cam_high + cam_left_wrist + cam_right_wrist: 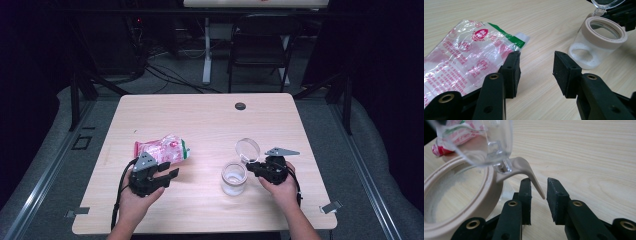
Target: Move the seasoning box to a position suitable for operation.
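Jar (234,178) lid (247,149) was flipped up; my right gripper (538,188) fingers straddled its latch tab (534,180) unpinched (left gripper (536,65) spread beside packet (461,57)).

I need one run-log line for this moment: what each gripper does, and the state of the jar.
left gripper: open, beside snack bag | right gripper: open, at lid tab | jar: upright, lid flipped open

Bag (466,57): red print + logo, illegible

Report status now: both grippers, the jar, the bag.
Left gripper open beside snack bag. Right gripper open around jar lid tab. Lid up. Nothing blocking.
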